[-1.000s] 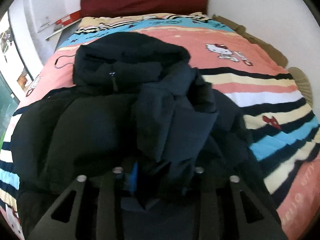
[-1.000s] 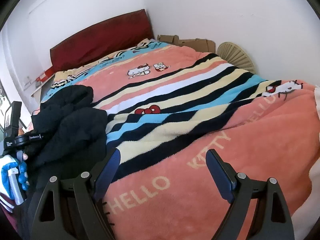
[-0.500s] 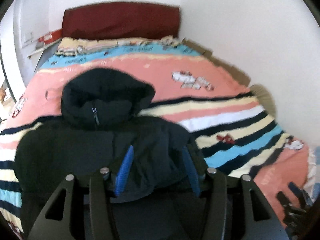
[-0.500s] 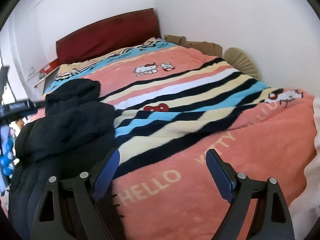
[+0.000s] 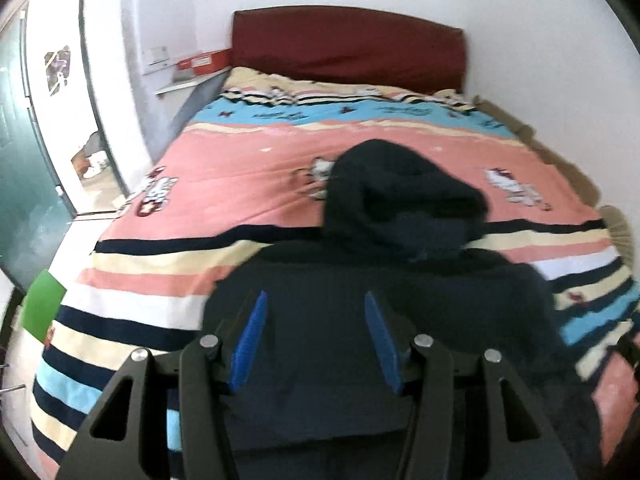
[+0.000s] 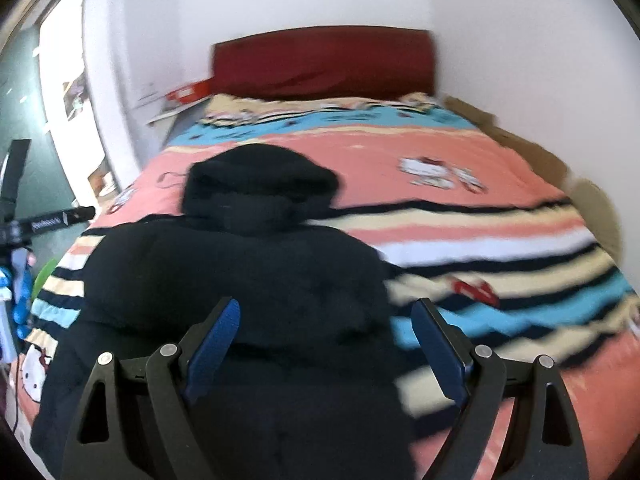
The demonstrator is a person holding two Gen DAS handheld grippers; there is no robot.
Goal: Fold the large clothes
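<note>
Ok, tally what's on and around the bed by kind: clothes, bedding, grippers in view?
Clothes: 1, the black hooded jacket
Bedding: 1, the striped blanket
Headboard: 1, dark red
Grippers: 2, left gripper and right gripper, both open and empty
Total: 5

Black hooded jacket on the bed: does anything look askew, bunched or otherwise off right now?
Nothing stands out. The black hooded jacket lies on the striped blanket, hood toward the red headboard. Motion blur hides fine creases.
</note>
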